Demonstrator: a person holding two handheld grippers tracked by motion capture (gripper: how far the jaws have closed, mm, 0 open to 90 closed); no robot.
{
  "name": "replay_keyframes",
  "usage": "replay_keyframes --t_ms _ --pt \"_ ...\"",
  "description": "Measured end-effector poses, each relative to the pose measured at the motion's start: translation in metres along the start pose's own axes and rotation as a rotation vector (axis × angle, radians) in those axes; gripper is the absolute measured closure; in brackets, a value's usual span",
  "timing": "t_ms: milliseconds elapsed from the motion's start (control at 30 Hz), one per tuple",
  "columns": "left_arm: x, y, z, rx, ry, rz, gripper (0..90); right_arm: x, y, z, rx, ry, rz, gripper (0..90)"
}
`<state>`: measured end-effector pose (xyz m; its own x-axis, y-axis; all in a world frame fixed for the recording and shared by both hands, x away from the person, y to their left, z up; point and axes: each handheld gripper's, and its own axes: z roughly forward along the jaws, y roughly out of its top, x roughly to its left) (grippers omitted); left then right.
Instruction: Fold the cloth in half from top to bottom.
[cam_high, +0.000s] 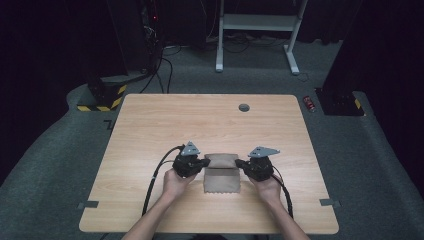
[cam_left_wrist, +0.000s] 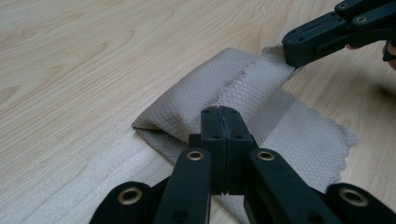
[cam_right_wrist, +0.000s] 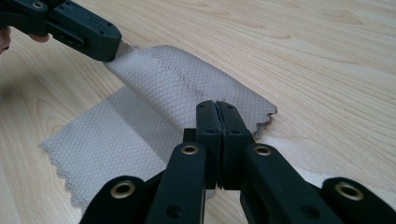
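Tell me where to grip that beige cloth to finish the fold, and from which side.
Grip the cloth at the two ends of its folded-over far flap, one gripper per side, coming in level from left and right. That is probably best because the flap's scalloped edge stands off the layer below. The left gripper and right gripper are shut on those corners.

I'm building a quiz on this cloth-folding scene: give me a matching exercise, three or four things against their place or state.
Things:
1. cloth
2. left gripper
3. right gripper
4. round grey cap

States or places:
A. far part of the table, apart from the rest
B. shut on the cloth's left corner
C. partly folded, far edge lifted
D. shut on the cloth's right corner

Pairs: 1-C, 2-B, 3-D, 4-A
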<state>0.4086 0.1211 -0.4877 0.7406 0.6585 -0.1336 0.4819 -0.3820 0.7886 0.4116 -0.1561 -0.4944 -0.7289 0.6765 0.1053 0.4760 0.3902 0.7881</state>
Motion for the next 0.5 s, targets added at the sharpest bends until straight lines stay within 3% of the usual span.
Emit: replay_keyframes --t_ms 500 --pt "-0.0063 -0.0062 -0.0046 -0.010 -0.016 -0.006 89.4 0.0032 -0.0025 -0.0055 -0.008 0.013 -0.001 88.3"
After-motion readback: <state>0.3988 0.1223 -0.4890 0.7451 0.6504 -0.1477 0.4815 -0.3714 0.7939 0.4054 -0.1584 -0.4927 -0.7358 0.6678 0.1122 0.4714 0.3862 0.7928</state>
